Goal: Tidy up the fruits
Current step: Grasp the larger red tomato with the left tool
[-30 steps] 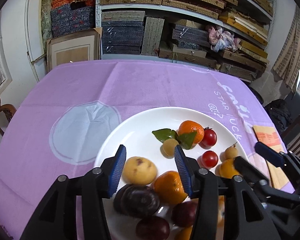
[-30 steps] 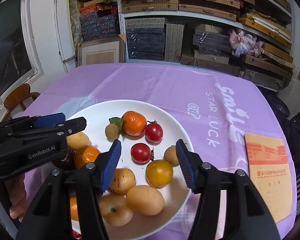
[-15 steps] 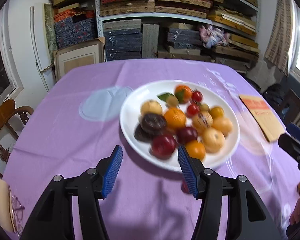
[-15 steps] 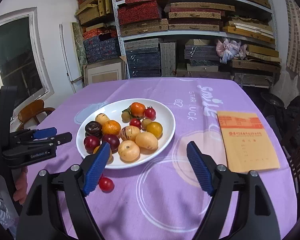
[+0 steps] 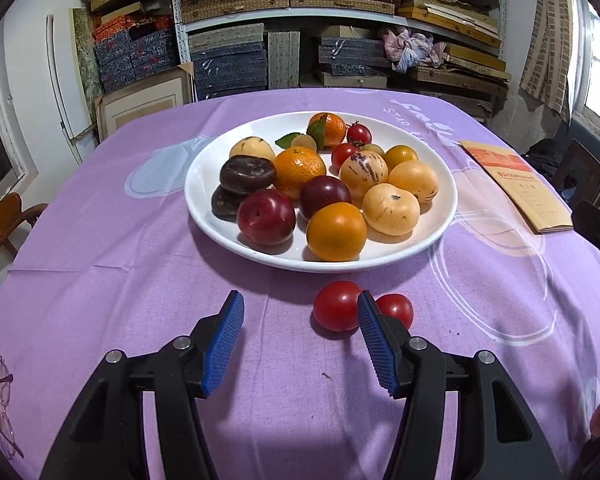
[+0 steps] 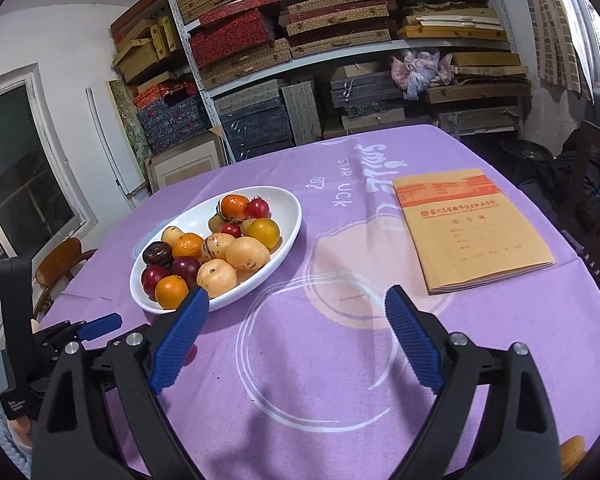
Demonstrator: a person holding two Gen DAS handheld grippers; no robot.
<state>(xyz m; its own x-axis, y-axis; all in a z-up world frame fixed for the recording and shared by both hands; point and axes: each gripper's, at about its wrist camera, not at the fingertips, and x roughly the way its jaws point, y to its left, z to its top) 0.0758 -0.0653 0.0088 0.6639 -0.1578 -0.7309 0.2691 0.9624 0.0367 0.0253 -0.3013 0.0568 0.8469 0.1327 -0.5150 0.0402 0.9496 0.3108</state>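
Left claw [image 5: 300, 338] hangs spread and empty above the purple-clothed table [image 5: 100, 280]; the right claw [image 6: 296, 336] is likewise spread, holding nothing. We judge the task nearly finished: most fruit sits heaped on the round white ceramic plate [image 5: 204, 200], while two glossy red tomatoes [image 5: 336, 306] lie on the cloth just in front of its near rim, the second one [image 5: 396, 309] partly hidden by the left claw's finger. On the plate we count three oranges, two red plums, two dark flat fruits, four pale yellow fruits, two small tomatoes; smaller pieces are unclear.
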